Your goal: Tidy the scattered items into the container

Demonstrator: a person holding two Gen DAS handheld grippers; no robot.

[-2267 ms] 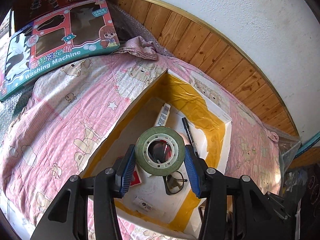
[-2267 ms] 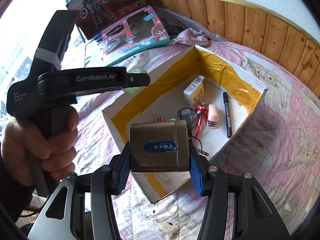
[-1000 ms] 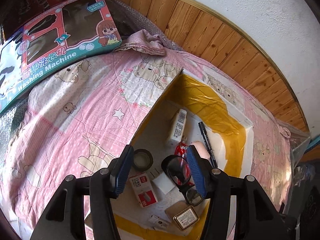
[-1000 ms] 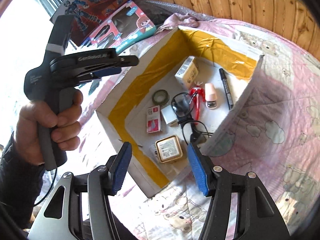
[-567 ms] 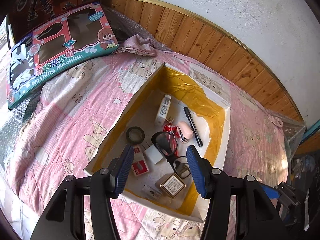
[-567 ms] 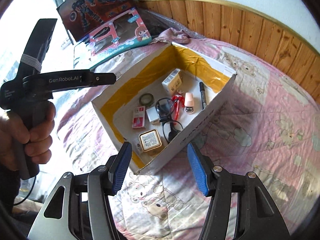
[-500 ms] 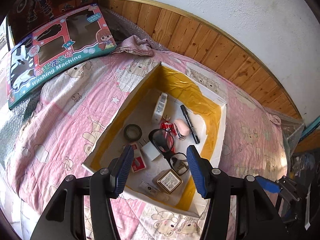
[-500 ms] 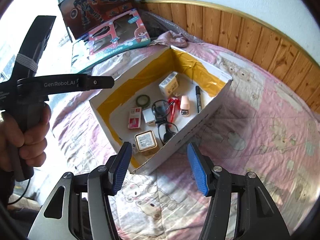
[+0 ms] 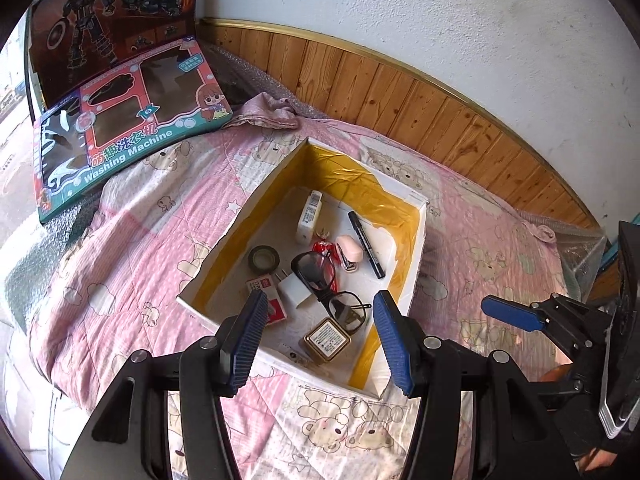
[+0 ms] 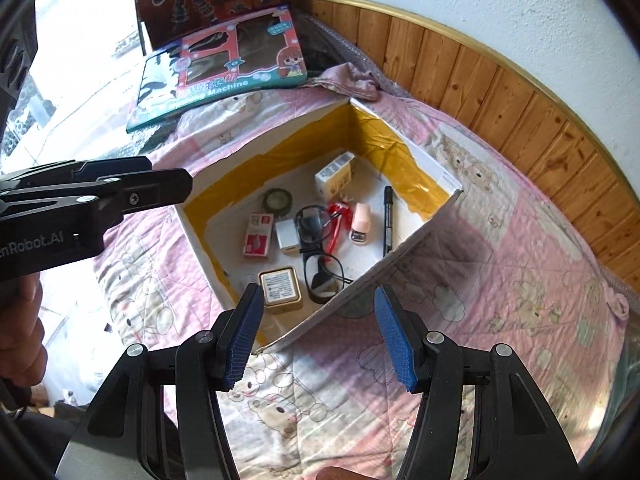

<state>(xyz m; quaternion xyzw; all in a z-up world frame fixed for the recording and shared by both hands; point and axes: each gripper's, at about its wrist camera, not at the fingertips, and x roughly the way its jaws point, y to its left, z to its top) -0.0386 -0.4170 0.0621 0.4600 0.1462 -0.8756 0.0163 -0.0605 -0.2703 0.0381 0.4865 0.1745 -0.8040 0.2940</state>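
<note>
1. A pink bear-print quilt [image 9: 132,248] covers the bed, with a toy washing machine package [image 9: 120,128] lying at its far end.
2. The white box [image 9: 416,240], lined with yellow tape, sits on the quilt and holds every small item.
3. The left gripper [image 9: 320,336] hangs above the box's near edge, jaws spread wide and empty.
4. The right gripper [image 10: 318,334] hovers over the box's near corner, likewise wide and empty.
5. Inside the box: glasses [image 9: 320,280], a gold tin [image 9: 327,339] just beyond the left gripper's tips, a red card box [image 10: 258,234], a tape roll [image 9: 264,259] and a black marker [image 9: 366,244].
</note>
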